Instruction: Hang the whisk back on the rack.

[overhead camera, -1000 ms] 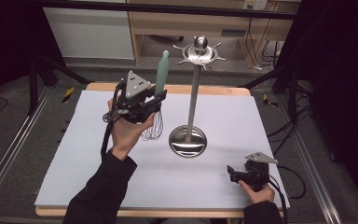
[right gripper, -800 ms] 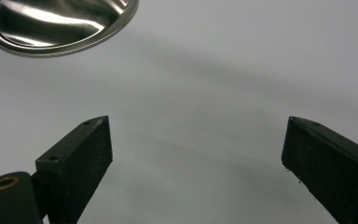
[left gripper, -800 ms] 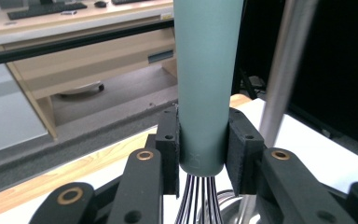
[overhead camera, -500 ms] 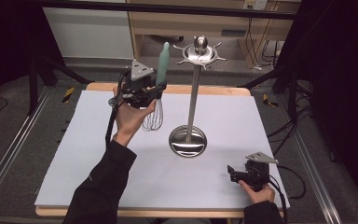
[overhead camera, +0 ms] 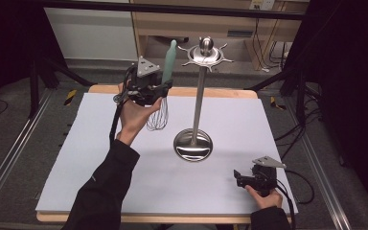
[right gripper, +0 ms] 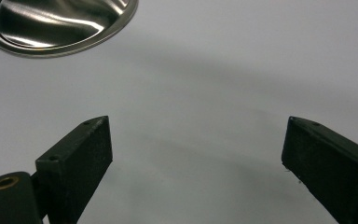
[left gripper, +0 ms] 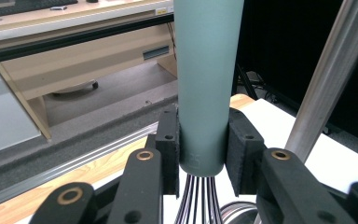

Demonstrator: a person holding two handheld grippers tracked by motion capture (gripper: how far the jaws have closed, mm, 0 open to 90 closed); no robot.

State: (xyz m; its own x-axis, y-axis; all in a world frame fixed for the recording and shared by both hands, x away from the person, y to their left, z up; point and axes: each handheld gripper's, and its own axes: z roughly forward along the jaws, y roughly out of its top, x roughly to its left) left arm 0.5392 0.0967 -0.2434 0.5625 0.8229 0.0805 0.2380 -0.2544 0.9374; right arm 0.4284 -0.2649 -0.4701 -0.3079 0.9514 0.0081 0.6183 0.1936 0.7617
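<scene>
Since a second ago my left gripper (overhead camera: 155,91) has lifted the whisk (overhead camera: 162,86) higher and carried it a bit toward the far edge of the table (overhead camera: 91,158); my right gripper (overhead camera: 242,178) hasn't budged.

Left side first: my left hand (overhead camera: 132,117) holds its gripper up above the far-left part of the white tabletop, clear of the surface. Jaws are clamped on the whisk's green handle (left gripper: 204,84), one pad on each side, low on the handle just above where the wires come out. Whisk is upright, handle up, wire loops (overhead camera: 157,120) hanging below the jaws, apart from the table. Handle top sits near the level of the stand's crown, just left of it, not touching.

Middle: metal stand (overhead camera: 199,96) with its round base (overhead camera: 193,144) on the table about mid-width, straight pole, hooked ring and ball (overhead camera: 206,50) on top. In the left gripper view the pole (left gripper: 328,79) runs just right of the handle, with a gap between.

Right: my right gripper rests down near the near-right corner of the table, my right hand (overhead camera: 261,196) behind it. Jaws spread wide, nothing between them, bare white surface beneath. In the right gripper view the stand base (right gripper: 60,23) sits at upper left, well apart from the jaws.
</scene>
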